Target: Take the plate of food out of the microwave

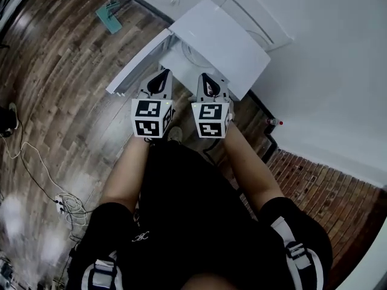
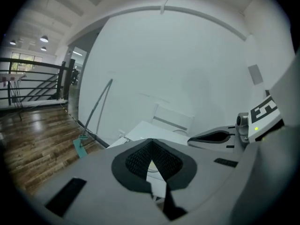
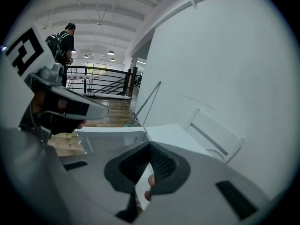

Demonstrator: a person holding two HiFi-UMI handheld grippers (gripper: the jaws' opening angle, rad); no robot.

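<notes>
The left gripper (image 1: pixel 160 74) and right gripper (image 1: pixel 207 77), fingers pressed together on nothing, are being held before the open microwave (image 1: pixel 224 38); the plate (image 1: pixel 193 57) inside is not yet being touched.

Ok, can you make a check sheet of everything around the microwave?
Surface: wooden floor; the microwave's support is hidden.
Job's things: white microwave, door open; plate not clearly seen inside.
Clutter: teal tool head by the wall; small red-tipped thing.
Grippers: left gripper and right gripper both shut, empty, before the microwave.
Cables: white cables on the floor, left.
Surroundings: white wall, white chair.
</notes>
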